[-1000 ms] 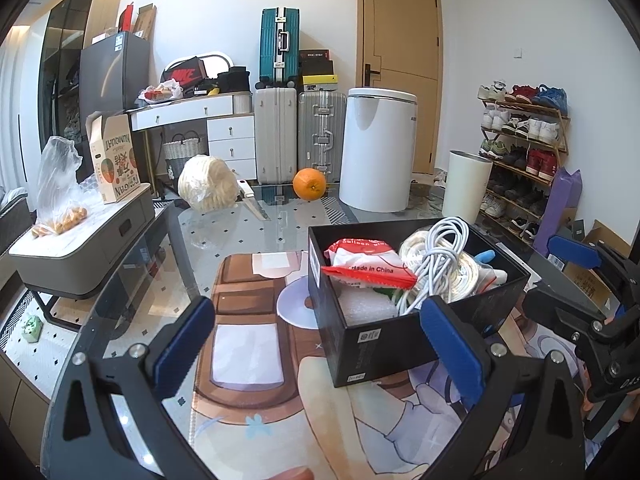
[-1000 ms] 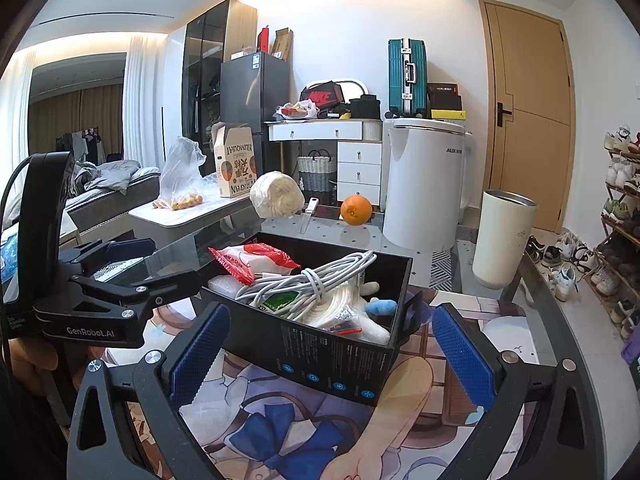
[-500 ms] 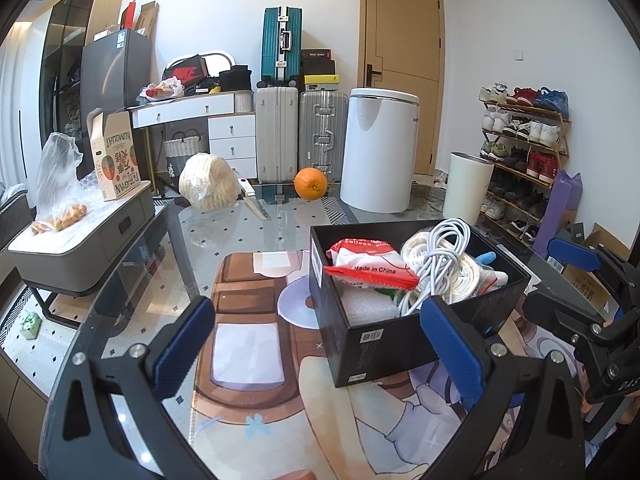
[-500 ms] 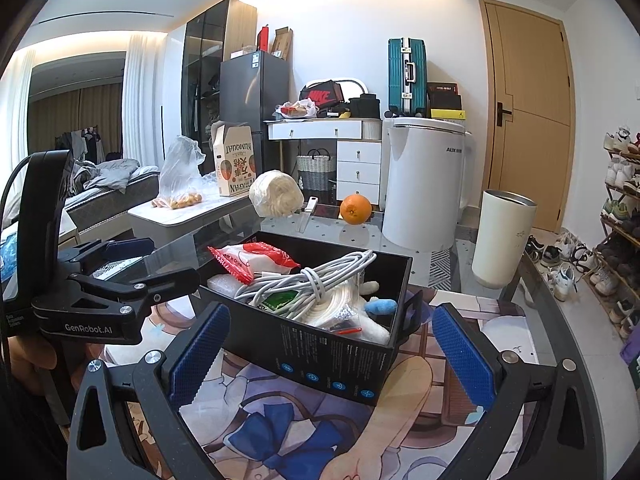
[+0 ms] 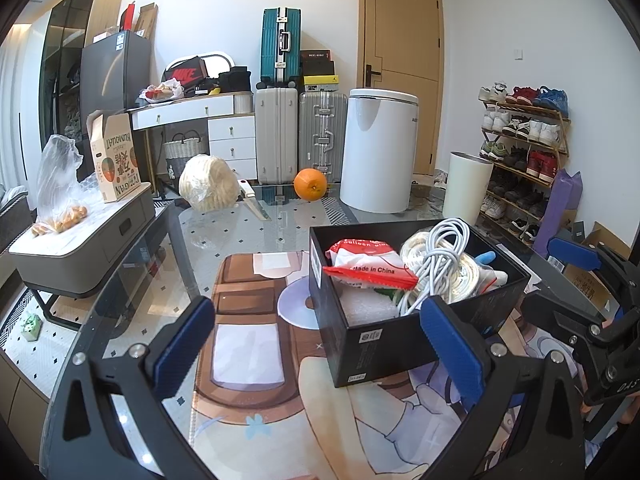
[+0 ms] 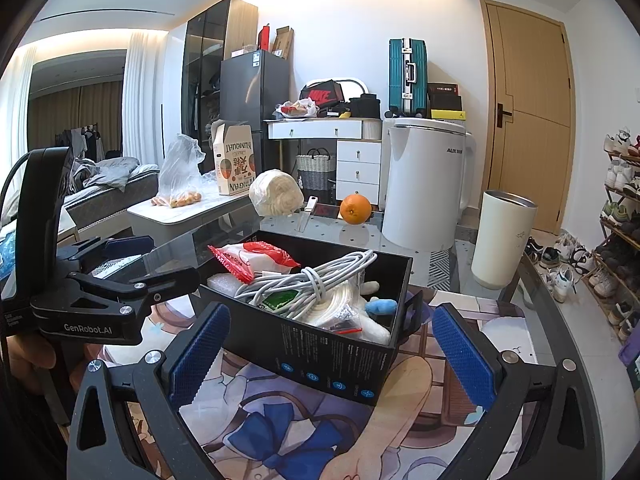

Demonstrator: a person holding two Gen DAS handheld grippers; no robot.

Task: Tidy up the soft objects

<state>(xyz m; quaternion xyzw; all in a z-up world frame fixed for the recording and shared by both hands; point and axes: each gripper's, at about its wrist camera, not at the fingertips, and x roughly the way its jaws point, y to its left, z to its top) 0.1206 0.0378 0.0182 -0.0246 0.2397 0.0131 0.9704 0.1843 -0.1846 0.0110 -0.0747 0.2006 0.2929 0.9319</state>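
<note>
Both grippers, left (image 5: pixel 318 350) and right (image 6: pixel 334 350), hang spread wide and empty. Each flanks the black rectangular cardboard box (image 5: pixel 400 332) of cables and packets.

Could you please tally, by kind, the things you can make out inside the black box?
Red-and-white packets: 1
White cable bundles: 1
Coils of pale tubing: 1
Plush toys: 1
Bubble-wrap pieces: 1
Total: 5 in the black box

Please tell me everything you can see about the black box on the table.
The black box is an open, lidless rectangular box that looks like printed cardboard, with small labels and blue icons on its sides. It stands upright on the picture mat covering the glass table. It is filled with a red and white packet, a bundle of white cable, bubble wrap and a soft toy. Neither gripper touches it.
</note>
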